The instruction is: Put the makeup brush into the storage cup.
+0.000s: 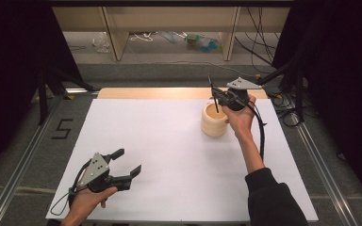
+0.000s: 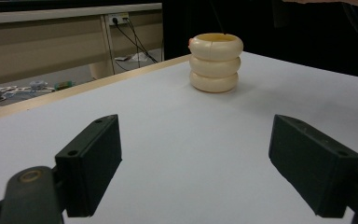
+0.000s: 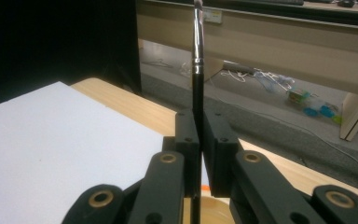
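A: Near edge first. Your left gripper (image 1: 128, 162) sits low over the white table sheet (image 1: 169, 155), by the near-left corner. Jaws spread wide, nothing between them. In the left gripper view the two black pads (image 2: 89, 165) frame bare white sheet.

B: Touching the sheet?

A: Can't tell. Its cable trails off the near edge beside your hand.

B: Mid-table?

A: Bare white sheet between the two grippers. They're well apart.

B: Right side?

A: Your right gripper (image 1: 218, 92) is far right, held above the cream-coloured ribbed round holder made of three stacked rings (image 1: 214, 120). Jaws pressed together, pinching a thin black-handled brush with a metal ferrule (image 1: 213, 96). In the right gripper view the handle runs straight up between the pads, ferrule and brush end (image 3: 198, 42) above the jaws.

B: Brush in the holder yet?

A: In the high view, lower end sits at the holder's mouth, slightly tilted. Can't tell if the tip touches the inside. The right gripper view shows the holder's rim (image 3: 214, 205) right under the jaws.

B: Holder position?

A: Upright on the sheet, far-right quarter, near the sheet's back edge. In the left gripper view it stands alone (image 2: 215, 63), open top.

B: Beyond that?

A: Bare wooden tabletop strip (image 1: 169, 93) behind the sheet, then grey floor.
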